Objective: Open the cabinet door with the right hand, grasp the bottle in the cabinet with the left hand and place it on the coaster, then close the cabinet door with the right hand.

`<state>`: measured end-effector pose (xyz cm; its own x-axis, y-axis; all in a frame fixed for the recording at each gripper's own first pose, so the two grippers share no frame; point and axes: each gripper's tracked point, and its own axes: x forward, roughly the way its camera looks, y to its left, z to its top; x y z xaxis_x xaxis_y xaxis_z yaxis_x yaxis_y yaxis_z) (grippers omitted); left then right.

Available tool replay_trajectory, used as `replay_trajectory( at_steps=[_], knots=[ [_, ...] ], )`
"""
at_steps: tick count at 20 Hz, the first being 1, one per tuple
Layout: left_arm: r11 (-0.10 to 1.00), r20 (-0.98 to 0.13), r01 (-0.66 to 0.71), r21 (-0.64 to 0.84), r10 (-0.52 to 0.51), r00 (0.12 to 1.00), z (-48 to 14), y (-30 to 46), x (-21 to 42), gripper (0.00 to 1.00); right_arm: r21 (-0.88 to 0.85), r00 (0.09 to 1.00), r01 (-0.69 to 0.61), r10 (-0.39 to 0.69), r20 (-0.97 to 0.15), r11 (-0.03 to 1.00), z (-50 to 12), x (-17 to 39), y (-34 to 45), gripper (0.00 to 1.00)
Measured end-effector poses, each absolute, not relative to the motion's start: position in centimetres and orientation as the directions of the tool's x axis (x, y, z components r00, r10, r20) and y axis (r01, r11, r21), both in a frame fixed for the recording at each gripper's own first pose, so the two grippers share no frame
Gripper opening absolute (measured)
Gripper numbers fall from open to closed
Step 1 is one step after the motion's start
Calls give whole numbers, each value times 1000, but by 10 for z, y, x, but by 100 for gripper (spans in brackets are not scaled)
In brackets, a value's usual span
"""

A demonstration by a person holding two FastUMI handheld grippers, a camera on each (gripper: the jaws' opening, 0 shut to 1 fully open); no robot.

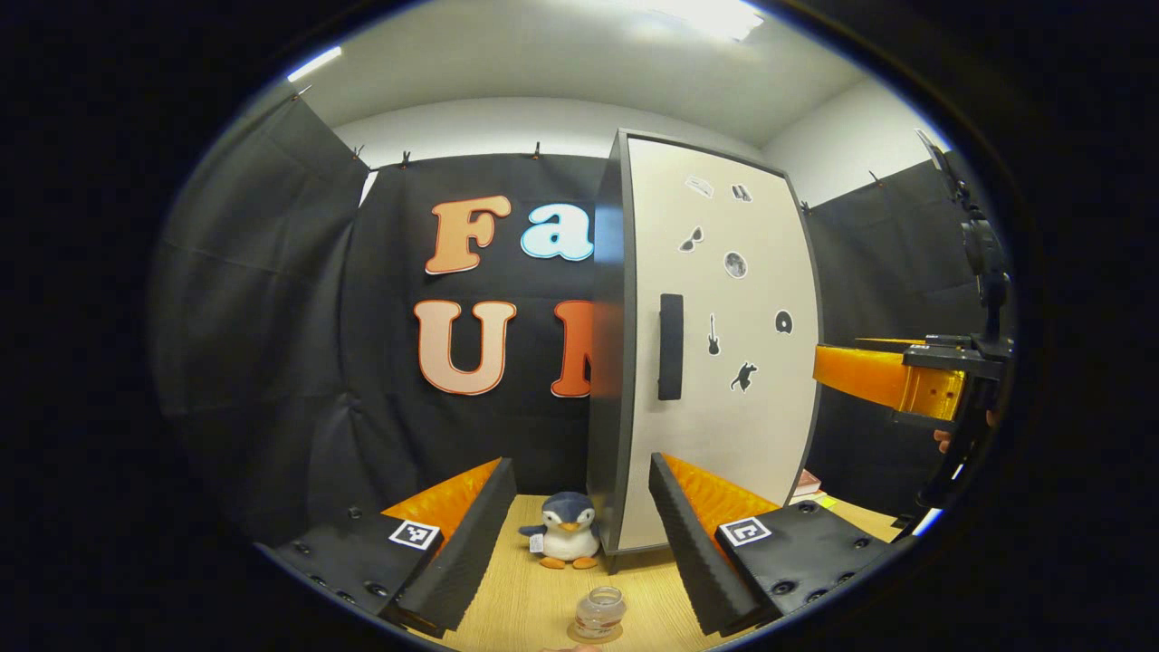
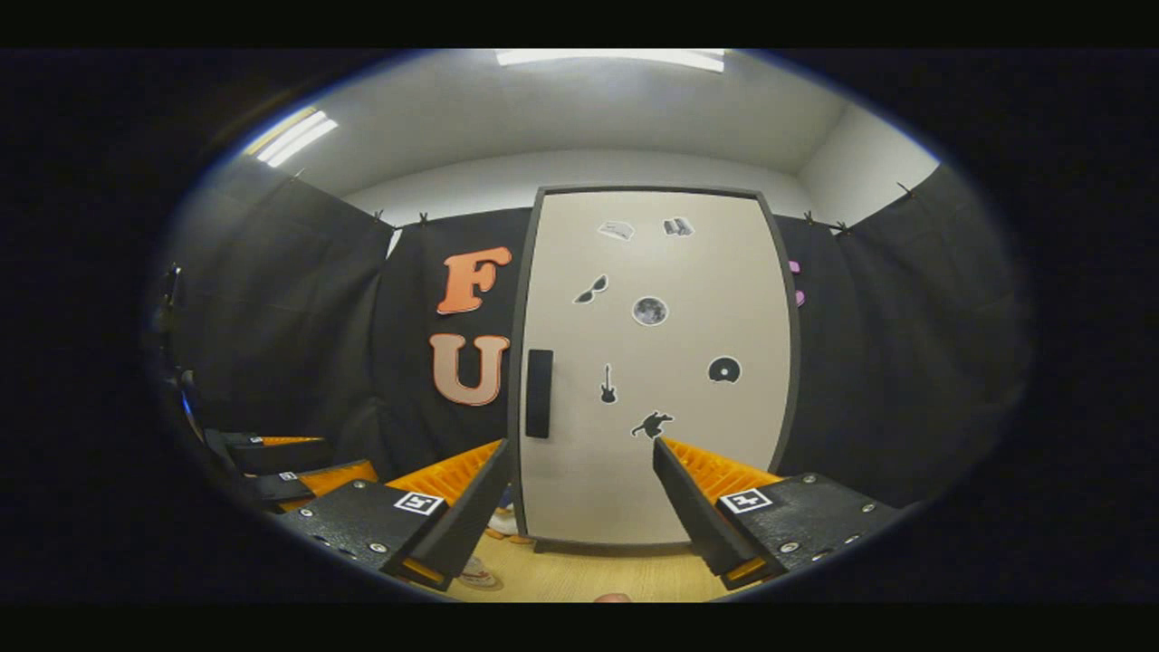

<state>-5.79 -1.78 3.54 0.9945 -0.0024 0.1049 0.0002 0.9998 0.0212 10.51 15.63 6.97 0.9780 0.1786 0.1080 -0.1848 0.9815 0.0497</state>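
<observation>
The left gripper (image 1: 575, 534) has its 2 fingers spread wide with nothing between them, hovering over the wooden tabletop (image 1: 534, 607). Just below and ahead of them a small glass bottle (image 1: 600, 612) stands upright on a round coaster (image 1: 579, 633), with a stuffed penguin (image 1: 566, 531) behind it, just beside the foot of the cabinet. The right gripper (image 2: 579, 493) is likewise spread and empty, facing the cabinet door (image 2: 652, 380), which looks shut flush in its frame; the dark handle (image 2: 539, 393) sits at the door's left edge, apart from both fingers.

Judging from this, the bottle is already delivered and the door closed, so the task seems at or near its end. The next move likely calls only for drawing both grippers clear without nudging the bottle.
</observation>
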Motion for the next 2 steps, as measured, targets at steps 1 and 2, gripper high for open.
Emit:
replay_trajectory(
  at_steps=[1, 2],
  knots=[
    [1000, 105, 6, 23, -8, 994, 36, -19, -59, 96, 55, 979, -179, 172, 111, 982, 71, 102, 155, 95],
    [1000, 105, 10, 23, -12, 994, 36, -20, -60, 96, 62, 980, -173, 166, 114, 983, 71, 98, 154, 95]
  ],
)
